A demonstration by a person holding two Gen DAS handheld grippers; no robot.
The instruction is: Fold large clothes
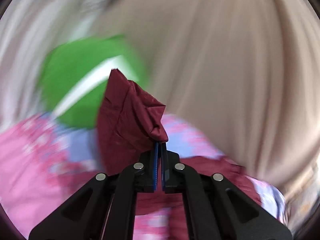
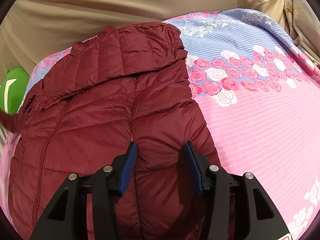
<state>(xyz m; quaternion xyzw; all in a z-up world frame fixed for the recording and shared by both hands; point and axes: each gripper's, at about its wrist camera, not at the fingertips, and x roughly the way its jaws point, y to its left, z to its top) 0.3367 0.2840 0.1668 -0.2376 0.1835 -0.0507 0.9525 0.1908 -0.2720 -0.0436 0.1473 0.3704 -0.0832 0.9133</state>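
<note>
A maroon quilted puffer jacket (image 2: 112, 108) lies flat on the floral bedspread (image 2: 260, 110), one sleeve folded across its upper part. My right gripper (image 2: 160, 146) is open, its blue pads (image 2: 130, 166) resting on the jacket's lower right panel with nothing between them. My left gripper (image 1: 160, 143) is shut on a bunched piece of the same maroon jacket (image 1: 128, 116) and holds it lifted above the bed. The left wrist view is blurred by motion.
A green object with a white stripe (image 2: 12, 90) lies off the bed's left edge; it also shows in the left wrist view (image 1: 80, 80). A beige curtain (image 2: 100, 6) hangs behind the bed. More beige fabric (image 2: 300, 20) is at the far right.
</note>
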